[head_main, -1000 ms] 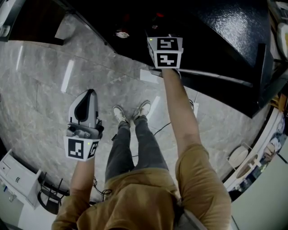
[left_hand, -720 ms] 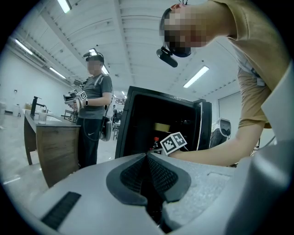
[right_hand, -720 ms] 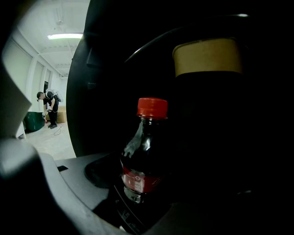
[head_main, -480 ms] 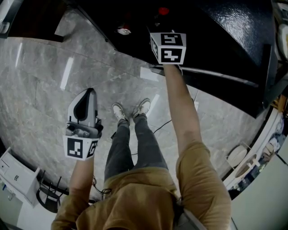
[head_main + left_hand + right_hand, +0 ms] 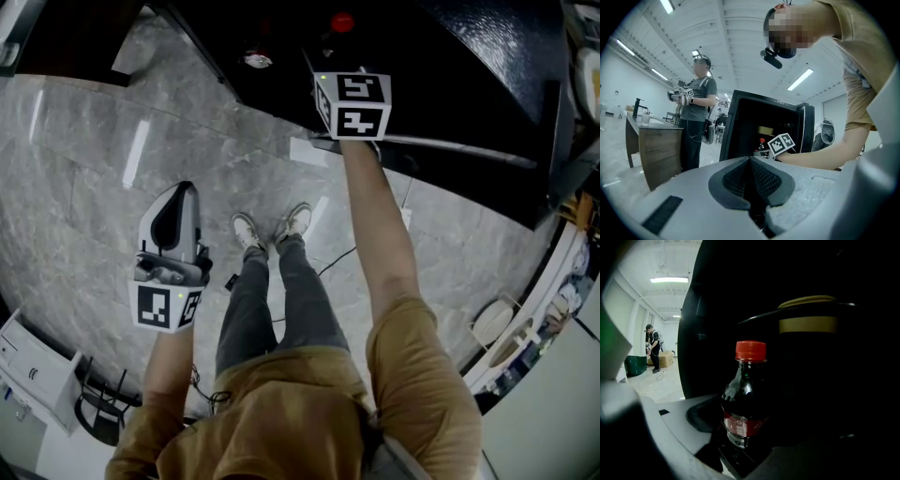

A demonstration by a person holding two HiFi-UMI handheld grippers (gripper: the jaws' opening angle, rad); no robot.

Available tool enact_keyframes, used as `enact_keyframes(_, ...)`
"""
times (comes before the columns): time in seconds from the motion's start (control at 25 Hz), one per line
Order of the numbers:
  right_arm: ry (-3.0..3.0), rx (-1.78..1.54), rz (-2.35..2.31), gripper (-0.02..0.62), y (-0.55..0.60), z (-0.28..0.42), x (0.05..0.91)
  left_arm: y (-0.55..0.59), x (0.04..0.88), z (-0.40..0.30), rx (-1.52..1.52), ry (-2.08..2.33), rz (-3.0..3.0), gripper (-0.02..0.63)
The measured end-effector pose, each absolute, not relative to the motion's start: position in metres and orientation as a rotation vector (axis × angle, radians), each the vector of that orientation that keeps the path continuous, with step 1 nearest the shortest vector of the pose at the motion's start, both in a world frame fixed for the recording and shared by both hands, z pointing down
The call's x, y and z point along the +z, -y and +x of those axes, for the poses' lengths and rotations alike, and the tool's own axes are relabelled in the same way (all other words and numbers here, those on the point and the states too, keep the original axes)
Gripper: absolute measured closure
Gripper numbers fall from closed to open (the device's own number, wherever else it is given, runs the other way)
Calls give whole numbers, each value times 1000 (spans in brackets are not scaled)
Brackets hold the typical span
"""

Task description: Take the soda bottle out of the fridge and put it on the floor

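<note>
A grey marble floor (image 5: 84, 159) is spreading under the person's feet, with a black fridge (image 5: 487, 66) standing open across the far side.

At the left, the left hand-held gripper (image 5: 180, 197) is hanging low over the floor, well apart from the fridge. Its pads are pressing together with nothing between them. It is taking no part in the reach.

Further right, the right arm is stretching forward, carrying the right hand-held gripper (image 5: 743, 434) into the dark fridge. The soda bottle (image 5: 744, 399) is standing upright on a shelf in there, its long axis vertical and its red cap (image 5: 751, 351) pointing up. It is sitting straight ahead of this hand-held gripper, lower body between the two jaws. The left pad is lying right against the bottle's side. The right one is disappearing into shadow. By my reading the jaws are pinching the bottle low on its body, though the dark side is leaving that short of certain.

The right hand is by far the nearer one, so the pull-out is looking like its job: straight back toward the person, keeping the bottle upright.
</note>
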State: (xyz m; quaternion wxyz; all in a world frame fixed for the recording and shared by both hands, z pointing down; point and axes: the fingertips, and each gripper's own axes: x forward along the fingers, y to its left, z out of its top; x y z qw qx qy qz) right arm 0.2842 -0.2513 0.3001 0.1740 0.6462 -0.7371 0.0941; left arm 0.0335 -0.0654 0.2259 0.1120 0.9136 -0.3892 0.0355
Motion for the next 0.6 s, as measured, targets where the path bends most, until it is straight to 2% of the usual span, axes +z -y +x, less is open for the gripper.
enact_keyframes(0.6, 2107, 224, 1810, 298, 200, 249, 262, 48, 203, 11, 52, 1109, 2725, 604)
